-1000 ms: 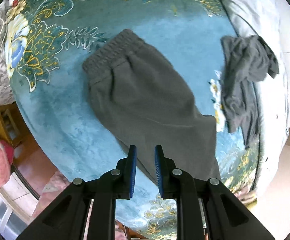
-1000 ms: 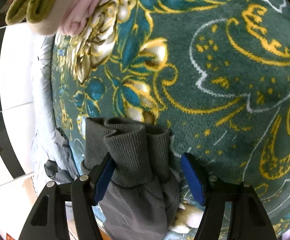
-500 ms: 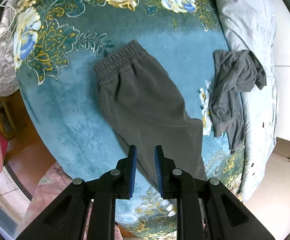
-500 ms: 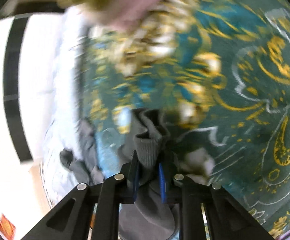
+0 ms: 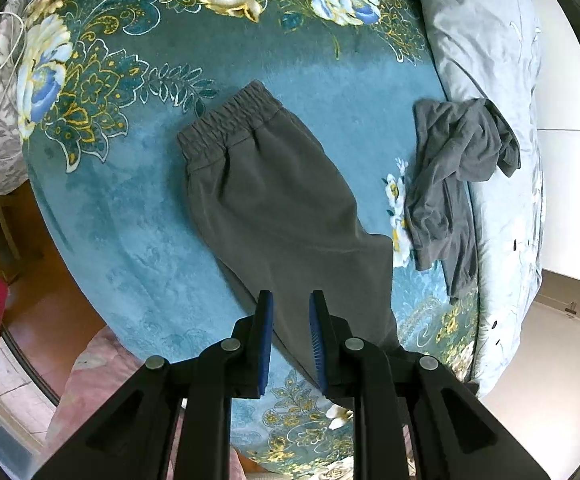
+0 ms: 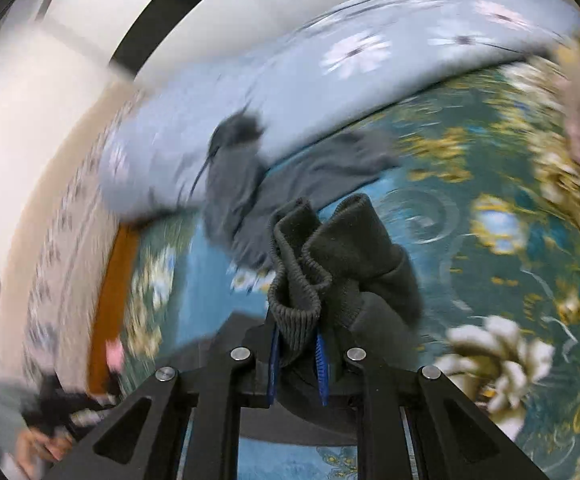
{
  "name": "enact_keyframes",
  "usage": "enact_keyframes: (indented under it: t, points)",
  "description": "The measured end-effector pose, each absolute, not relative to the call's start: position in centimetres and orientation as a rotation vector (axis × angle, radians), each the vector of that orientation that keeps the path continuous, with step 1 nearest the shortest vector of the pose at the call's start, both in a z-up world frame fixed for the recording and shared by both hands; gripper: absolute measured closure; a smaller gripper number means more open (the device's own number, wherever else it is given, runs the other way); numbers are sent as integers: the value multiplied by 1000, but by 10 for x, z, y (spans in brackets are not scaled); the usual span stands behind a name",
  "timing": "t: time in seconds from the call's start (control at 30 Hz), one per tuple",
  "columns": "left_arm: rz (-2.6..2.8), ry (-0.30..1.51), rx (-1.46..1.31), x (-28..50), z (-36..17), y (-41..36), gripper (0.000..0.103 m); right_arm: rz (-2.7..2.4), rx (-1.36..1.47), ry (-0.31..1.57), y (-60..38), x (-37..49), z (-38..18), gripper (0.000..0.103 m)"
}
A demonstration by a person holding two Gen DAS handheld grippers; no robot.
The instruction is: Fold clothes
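Trousers [image 5: 273,208]: grey, laid flat on the blanket [image 5: 137,216] near the middle of the left view, waistband [image 5: 229,120] at 11 o'clock, legs running down toward 5 o'clock and passing under the left gripper. A second grey garment [image 5: 454,184] lies crumpled at 3 o'clock, apart from the trousers, on the seam between blanket and pale quilt [image 5: 486,52].

Left gripper [image 5: 290,336]: jaws narrowly parted, nothing between them, hovering above the lower leg.

Right gripper [image 6: 298,364]: pressed together on the ribbed cuffs [image 6: 310,264], which stand up bunched above the pads. This view is heavily motion-blurred; background detail is unreliable.

Handling, as judged: the cloth is light, soft and limp, with no stiffness to hold a fold unaided. It should not slip on the plush blanket, and may drag it. The ribbed cuffs and the elastic waistband are the thickest, grippiest parts and the sound places to take hold. Pinching both cuffs together keeps the legs aligned. The free gripper would best pin or lift at the fold line.

Changes from one second ago: the right jaws were then spread wide either side of the cuffs, which lay on the blanket; they have since closed on them, and the cuffs are now raised and carried, the view swinging toward the quilt. The left gripper has drawn back, the trousers appearing smaller and more of the bed visible; its jaw gap is unchanged.
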State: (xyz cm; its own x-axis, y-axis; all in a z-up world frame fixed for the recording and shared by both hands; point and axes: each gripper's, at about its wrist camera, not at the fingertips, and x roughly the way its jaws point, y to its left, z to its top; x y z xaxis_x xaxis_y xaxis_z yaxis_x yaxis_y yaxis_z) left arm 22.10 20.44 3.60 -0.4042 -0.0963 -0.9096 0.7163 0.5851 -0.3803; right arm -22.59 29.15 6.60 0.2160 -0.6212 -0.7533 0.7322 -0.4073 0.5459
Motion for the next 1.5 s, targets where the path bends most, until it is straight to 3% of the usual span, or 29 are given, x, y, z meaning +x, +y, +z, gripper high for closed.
enact_keyframes:
  t: [0.5, 0.57, 0.8, 0.93, 1.23, 1.37, 1.5]
  points:
    - [-942, 1838, 529, 257, 3, 216, 84, -1198, 1336, 600, 192, -54, -24, 91]
    - [-954, 1839, 538, 257, -1, 214, 76, -1195, 1343, 590, 194, -53, -23, 91]
    - [-1115, 1836, 648, 215, -17, 187, 73, -1333, 1350, 512, 216, -104, -3, 91]
    - [-1291, 1811, 818, 151, -26, 158, 65, -1466, 1468, 478, 228, -155, -16, 88]
    - [-1544, 1767, 1071, 24, -50, 124, 64, -1594, 1641, 349, 274, -193, -37, 88]
    - [-1492, 1788, 1161, 0, -76, 115, 64, -1617, 1675, 310, 291, -197, -44, 88]
    - [-1456, 1863, 1071, -2, -91, 111, 64, -1645, 1697, 272, 308, -205, -47, 88]
